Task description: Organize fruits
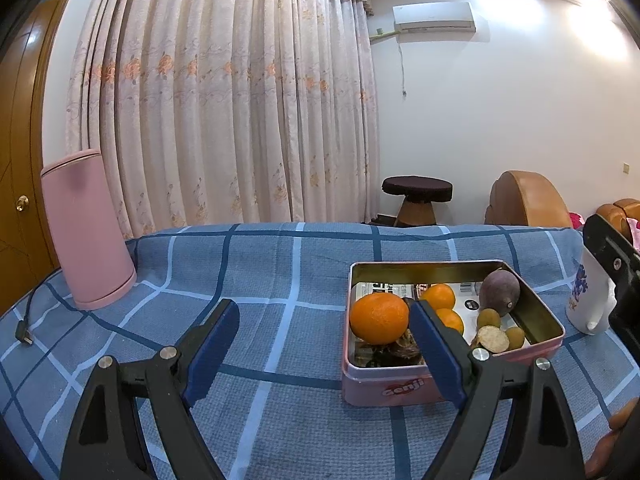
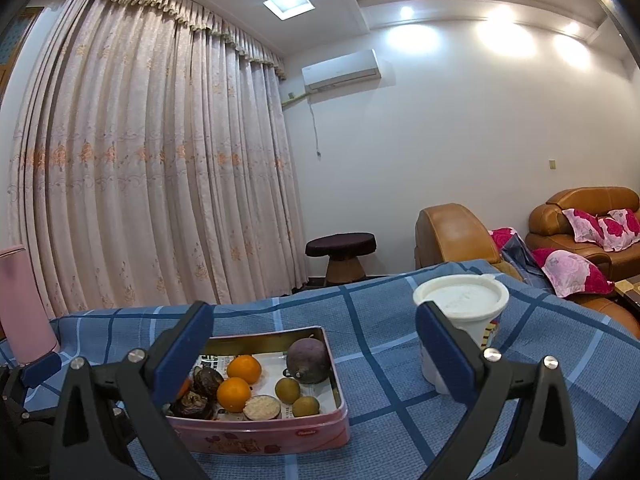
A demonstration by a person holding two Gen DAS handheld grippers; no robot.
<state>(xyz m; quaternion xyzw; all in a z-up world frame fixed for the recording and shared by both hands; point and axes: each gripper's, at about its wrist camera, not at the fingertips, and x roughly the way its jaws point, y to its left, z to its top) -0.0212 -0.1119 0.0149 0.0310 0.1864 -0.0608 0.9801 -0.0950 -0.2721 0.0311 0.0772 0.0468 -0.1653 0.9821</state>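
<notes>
A pink tin box [image 1: 400,390] [image 2: 280,438] on the blue checked cloth holds the fruit: a large orange [image 1: 379,318], two small oranges [image 2: 244,368] [image 2: 233,394], a dark purple passion fruit [image 1: 499,293] [image 2: 309,361], small green-brown round fruits [image 2: 287,390], a cut half fruit [image 2: 261,407] and dark wrinkled pieces [image 2: 196,400]. My left gripper [image 1: 324,350] is open, low over the cloth just left of the tin, empty. My right gripper [image 2: 314,356] is open above the tin's right side, nothing between its fingers.
A white lidded cup [image 2: 460,320] [image 1: 590,304] stands right of the tin. A pink cylinder appliance [image 1: 86,228] stands at the back left, with a cable plug [image 1: 24,330] beside it. Brown sofas with pink pillows [image 2: 576,232] and a stool [image 2: 340,256] lie beyond the table's far edge.
</notes>
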